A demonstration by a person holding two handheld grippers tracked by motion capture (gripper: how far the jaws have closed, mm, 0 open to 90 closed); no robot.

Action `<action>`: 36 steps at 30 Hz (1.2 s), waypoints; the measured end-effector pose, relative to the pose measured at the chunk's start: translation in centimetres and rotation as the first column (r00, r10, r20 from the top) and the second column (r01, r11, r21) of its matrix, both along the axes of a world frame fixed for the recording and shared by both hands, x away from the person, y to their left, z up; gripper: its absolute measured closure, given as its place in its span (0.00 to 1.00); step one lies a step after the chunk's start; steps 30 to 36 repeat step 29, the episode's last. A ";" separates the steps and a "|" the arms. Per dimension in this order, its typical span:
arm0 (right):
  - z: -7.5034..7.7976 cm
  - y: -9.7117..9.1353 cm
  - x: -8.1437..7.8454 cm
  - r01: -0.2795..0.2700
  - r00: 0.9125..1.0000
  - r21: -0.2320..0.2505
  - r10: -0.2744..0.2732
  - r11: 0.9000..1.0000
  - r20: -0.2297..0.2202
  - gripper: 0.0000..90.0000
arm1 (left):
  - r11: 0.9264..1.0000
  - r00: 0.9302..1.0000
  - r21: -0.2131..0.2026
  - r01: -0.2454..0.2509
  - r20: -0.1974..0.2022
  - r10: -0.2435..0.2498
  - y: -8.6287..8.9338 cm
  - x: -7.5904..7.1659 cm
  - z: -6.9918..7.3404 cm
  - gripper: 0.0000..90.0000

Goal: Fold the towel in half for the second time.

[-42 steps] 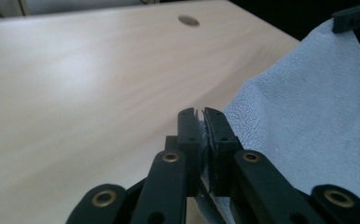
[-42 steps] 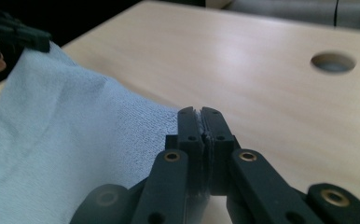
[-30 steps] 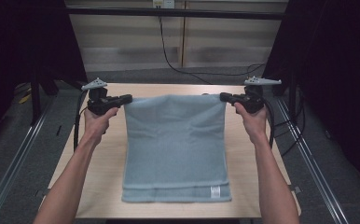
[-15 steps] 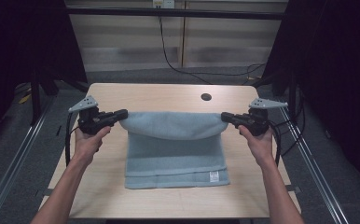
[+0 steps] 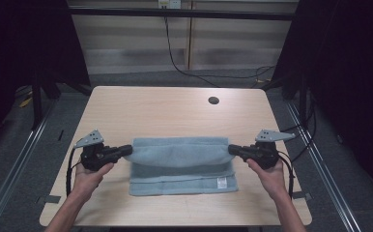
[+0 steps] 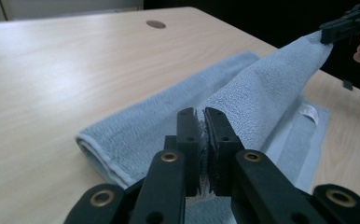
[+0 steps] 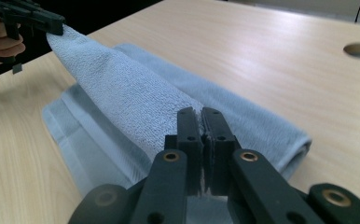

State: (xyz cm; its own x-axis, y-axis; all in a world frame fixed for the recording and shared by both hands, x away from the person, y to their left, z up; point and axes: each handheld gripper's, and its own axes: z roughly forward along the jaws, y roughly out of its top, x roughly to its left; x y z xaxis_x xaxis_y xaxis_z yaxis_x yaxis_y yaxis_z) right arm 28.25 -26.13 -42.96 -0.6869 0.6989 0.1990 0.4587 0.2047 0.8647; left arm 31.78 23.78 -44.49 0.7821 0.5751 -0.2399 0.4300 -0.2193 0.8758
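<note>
The left gripper (image 5: 125, 151) and right gripper (image 5: 233, 149) are each pinching, jaws clamped tight, one corner of the light blue terry towel (image 5: 179, 164), which is lying half-folded on the pale wooden table (image 5: 165, 111)

Towel (image 5: 182, 164) label (image 5: 222, 182) print too small to read, forearms cut off at bottom edge

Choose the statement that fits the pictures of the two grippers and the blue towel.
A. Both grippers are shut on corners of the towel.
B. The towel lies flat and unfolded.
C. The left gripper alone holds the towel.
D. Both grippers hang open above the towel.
A: the left gripper and the right gripper each pinch a corner of the towel, its held edge folded toward the near hem.
</note>
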 end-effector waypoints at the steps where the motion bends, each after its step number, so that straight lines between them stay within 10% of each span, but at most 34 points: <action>1: -0.3 0.0 -0.2 0.001 1.000 -0.006 -0.001 1.000 -0.005 0.97 | 1.000 1.000 0.006 0.004 -0.005 -0.004 -0.1 -0.2 -0.2 0.95; 13: -2.5 -0.4 -3.8 -0.004 0.998 -0.021 0.003 1.000 -0.060 0.84 | 0.998 0.997 0.043 0.054 -0.058 -0.052 0.3 -3.9 -1.6 0.80; 19: -2.3 -1.4 -4.4 0.065 0.998 0.030 -0.065 0.997 -0.025 0.68 | 0.998 0.998 0.036 -0.054 -0.042 0.056 1.8 -3.6 -1.6 0.56; 24: -3.1 -2.3 -4.1 0.193 0.981 0.020 -0.192 0.981 -0.029 0.53 | 0.988 0.988 0.089 -0.127 -0.080 0.134 3.2 -2.6 -3.1 0.37; 36: -3.7 -3.1 -4.2 0.234 0.972 0.015 -0.233 0.972 -0.036 0.45 | 0.984 0.983 0.095 -0.153 -0.083 0.161 3.7 -2.6 -3.5 0.32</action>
